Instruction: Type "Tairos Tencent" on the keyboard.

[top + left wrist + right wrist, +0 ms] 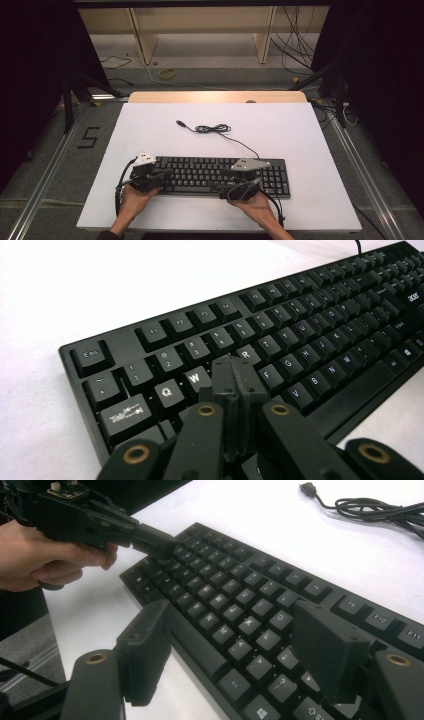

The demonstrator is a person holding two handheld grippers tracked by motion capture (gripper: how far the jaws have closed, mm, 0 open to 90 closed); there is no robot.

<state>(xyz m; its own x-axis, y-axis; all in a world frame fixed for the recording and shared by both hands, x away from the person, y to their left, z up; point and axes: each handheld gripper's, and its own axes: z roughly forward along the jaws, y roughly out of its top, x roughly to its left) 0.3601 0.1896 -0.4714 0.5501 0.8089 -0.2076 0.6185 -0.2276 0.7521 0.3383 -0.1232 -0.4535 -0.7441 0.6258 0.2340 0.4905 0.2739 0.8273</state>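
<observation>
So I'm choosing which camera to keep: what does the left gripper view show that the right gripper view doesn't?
The left gripper view alone gives readable key legends such as Esc and Q, with the left tongs shut over the E key area. The right gripper view alone gives the coiled cable with its plug, the person's left hand, and the right tongs open. Both show the black keyboard on the white table.

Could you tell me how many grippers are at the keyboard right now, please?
2. The left gripper is over the left end of the keyboard, jaws shut; the right gripper is open near its right-centre.
</observation>
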